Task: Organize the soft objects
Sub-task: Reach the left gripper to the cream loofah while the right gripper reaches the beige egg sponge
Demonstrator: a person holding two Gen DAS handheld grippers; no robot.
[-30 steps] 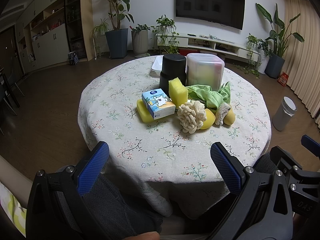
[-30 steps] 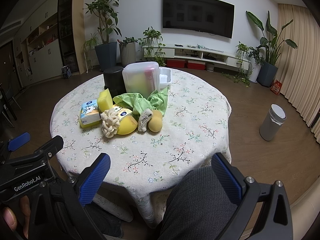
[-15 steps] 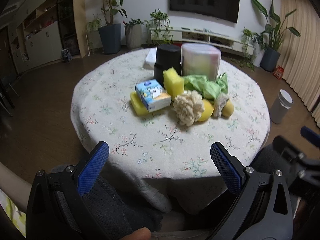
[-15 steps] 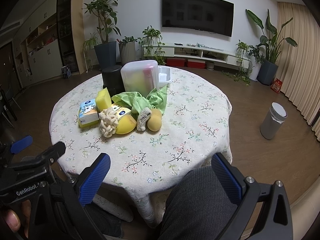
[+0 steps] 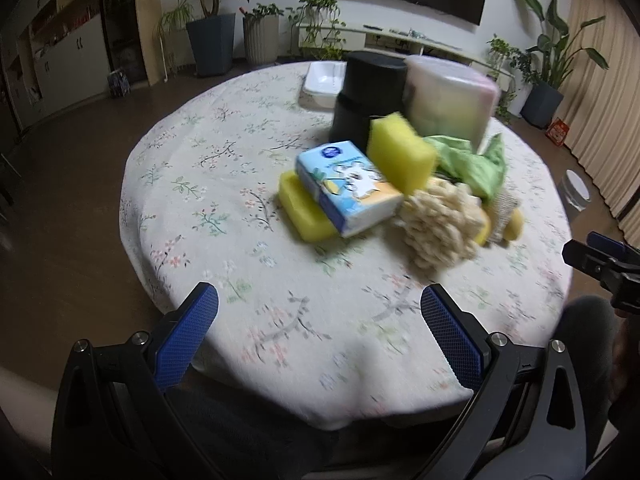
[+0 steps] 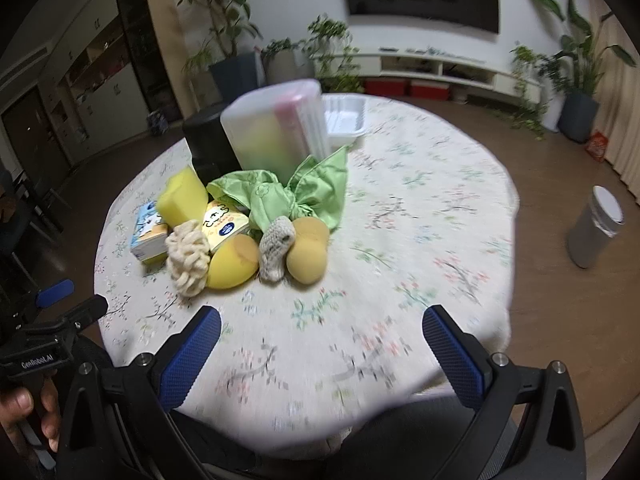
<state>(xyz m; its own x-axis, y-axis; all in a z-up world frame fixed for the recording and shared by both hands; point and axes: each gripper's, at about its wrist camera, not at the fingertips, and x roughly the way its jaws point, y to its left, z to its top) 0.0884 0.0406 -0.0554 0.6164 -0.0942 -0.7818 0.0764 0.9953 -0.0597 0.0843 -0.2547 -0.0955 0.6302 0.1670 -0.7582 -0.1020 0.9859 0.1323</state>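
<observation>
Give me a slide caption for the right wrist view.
Open right gripper faces a pile of sponges, cloth and tissue packs on a round table.

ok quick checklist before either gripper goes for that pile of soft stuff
1. Left gripper open, holding nothing: ok.
2. Right gripper open, holding nothing: ok.
3. Cream knit ball on the near edge of the pile, unobstructed: ok.
4. Tissue pack lying flat: not ok, it leans on a yellow sponge.
5. Lidded clear bin ready to receive: not ok, its lid is on.
6. Sharp view of the pile: not ok, both views are motion-blurred.
</observation>
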